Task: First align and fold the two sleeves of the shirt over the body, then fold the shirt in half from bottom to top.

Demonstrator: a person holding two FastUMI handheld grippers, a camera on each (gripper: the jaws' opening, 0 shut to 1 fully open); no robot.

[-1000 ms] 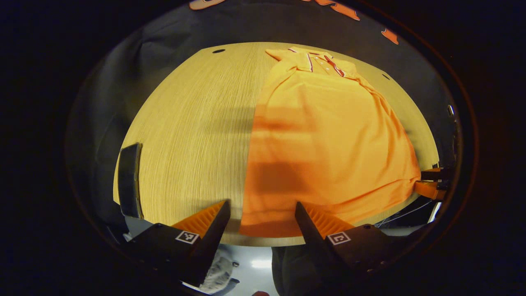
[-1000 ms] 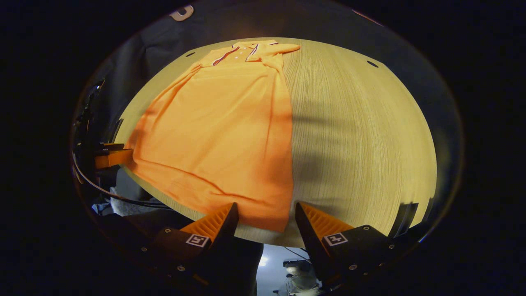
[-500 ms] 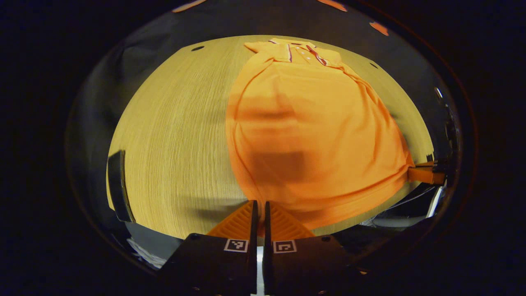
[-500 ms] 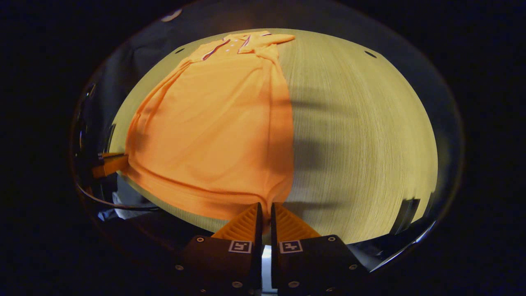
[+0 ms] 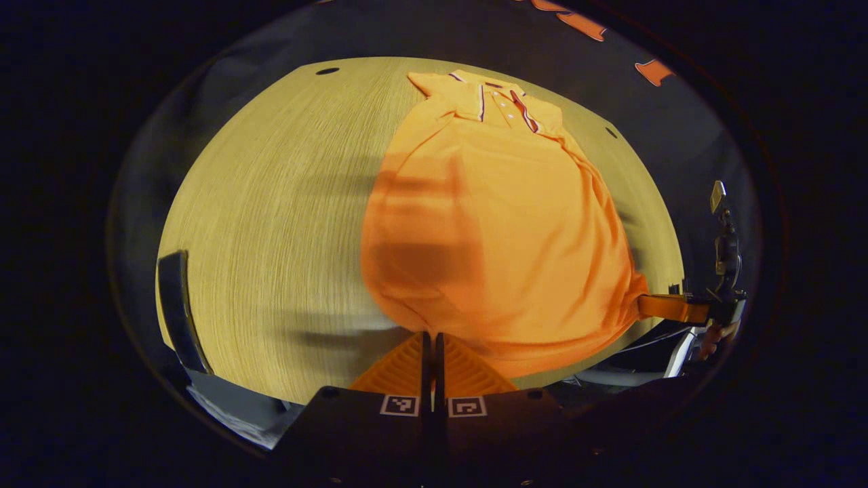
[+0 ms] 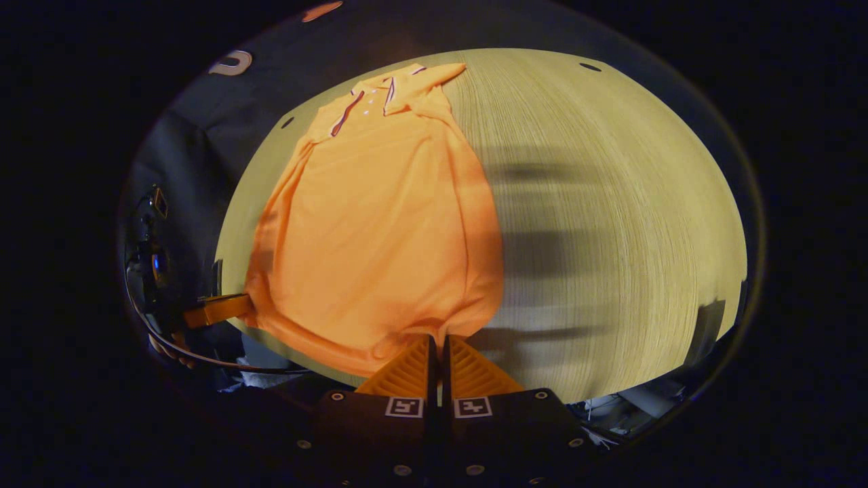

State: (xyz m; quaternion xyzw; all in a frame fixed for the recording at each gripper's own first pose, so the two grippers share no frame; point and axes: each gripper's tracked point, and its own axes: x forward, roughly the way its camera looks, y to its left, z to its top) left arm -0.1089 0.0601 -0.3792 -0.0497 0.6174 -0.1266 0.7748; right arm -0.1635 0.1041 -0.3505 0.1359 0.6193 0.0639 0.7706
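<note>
Both grips: left gripper (image 5: pixel 428 339) and right gripper (image 6: pixel 438 341) each have fingers pinching a bottom hem corner.
Shirt (image 5: pixel 495 230): flat on worktop (image 5: pixel 271 203), hem raised.
Risk: thin hem slipping out; uneven lift would skew the fold.

Dim, warm lighting from overhead. Banded soft shadows across table (image 5: pixel 271 224) and shirt (image 5: pixel 502 230); likewise on table (image 6: pixel 610 224) in right gripper view. Strong fisheye bending, darkening toward edges. Slight softness at rims; no glare.
</note>
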